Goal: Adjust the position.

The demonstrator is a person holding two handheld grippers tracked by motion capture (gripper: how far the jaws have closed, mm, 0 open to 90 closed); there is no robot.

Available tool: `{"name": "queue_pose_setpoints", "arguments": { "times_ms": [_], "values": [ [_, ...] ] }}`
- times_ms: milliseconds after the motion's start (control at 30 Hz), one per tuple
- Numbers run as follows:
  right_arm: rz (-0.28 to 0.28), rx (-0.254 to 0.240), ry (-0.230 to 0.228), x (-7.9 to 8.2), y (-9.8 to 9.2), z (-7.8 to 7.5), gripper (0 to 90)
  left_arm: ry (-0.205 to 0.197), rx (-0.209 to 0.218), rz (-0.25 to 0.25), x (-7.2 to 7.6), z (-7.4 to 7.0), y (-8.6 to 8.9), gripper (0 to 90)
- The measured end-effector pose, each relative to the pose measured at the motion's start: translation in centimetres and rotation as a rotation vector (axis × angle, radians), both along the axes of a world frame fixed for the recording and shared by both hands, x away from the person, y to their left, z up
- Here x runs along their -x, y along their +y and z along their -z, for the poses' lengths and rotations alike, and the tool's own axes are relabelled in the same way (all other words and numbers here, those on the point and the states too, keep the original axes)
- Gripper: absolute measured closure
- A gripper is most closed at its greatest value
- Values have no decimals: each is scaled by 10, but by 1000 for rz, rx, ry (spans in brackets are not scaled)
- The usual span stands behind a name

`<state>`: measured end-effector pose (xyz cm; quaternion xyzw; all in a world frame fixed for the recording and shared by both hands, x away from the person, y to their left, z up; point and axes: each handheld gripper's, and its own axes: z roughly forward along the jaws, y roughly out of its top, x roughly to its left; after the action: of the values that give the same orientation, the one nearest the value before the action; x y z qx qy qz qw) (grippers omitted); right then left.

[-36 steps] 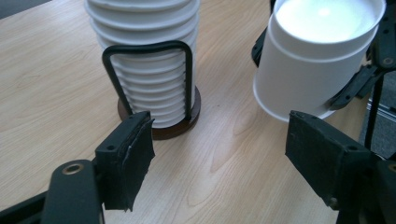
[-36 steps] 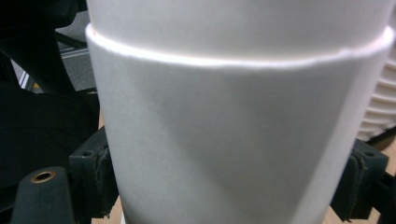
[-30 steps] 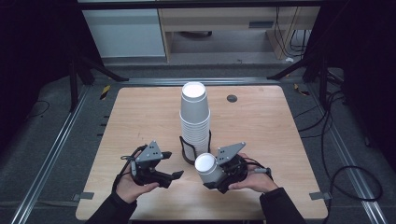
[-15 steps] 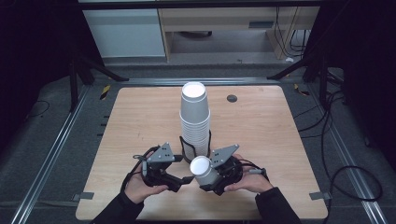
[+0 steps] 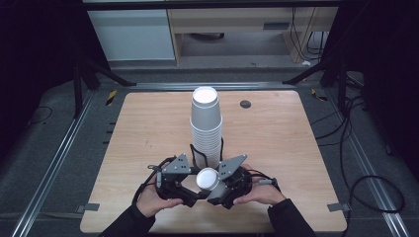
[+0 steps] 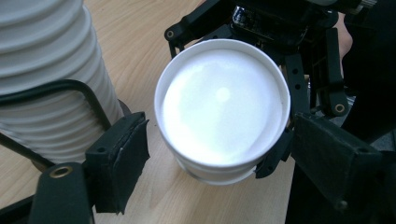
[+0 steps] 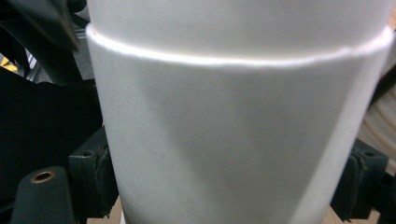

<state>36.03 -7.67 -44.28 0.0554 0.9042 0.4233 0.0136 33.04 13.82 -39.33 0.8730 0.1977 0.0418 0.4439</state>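
Your bench (image 5: pixel 276 148) is a pale wood top with a small dark disc (image 5: pixel 245 104) near its far edge. Biggest thing on it is the tall stack of white cups (image 5: pixel 206 126), standing upright in the middle inside a black wire holder (image 5: pixel 193 150).

Just in front of that stack, at your edge of the bench, your 2 hands meet. Your right gripper (image 5: pixel 217 190) has 1 single white cup (image 5: pixel 208 179) clamped by its wall; in the right gripper view the cup's side (image 7: pixel 233 140) sits squeezed between the 2 black pads. The cup's open mouth faces up toward the high camera and it sits just beside the base of the stack.

Your left gripper (image 5: pixel 190 193) comes in from the other side, and its jaws have just been opening. In the left gripper view its pads stand on either side of the cup (image 6: pixel 222 109), with a gap showing at the left pad (image 6: pixel 122 158), so nothing is pinched there. The stack (image 6: pixel 46 79) is right next to that pad.
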Motion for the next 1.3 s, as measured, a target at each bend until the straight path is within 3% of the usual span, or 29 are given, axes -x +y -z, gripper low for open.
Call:
{"name": "queue_pose_setpoints", "arguments": {
  "times_ms": [633,1100,1300],
  "values": [
    [-25,3,1,1,17,0,150,18,-30,-9,-4,7,-9,185],
    [-23,9,0,1,20,-1,147,32,-41,-15,-4,8,-10,200],
    [-15,-11,6,1,20,-2,138,26,-36,-21,-4,6,-8,203]
  ]
}}
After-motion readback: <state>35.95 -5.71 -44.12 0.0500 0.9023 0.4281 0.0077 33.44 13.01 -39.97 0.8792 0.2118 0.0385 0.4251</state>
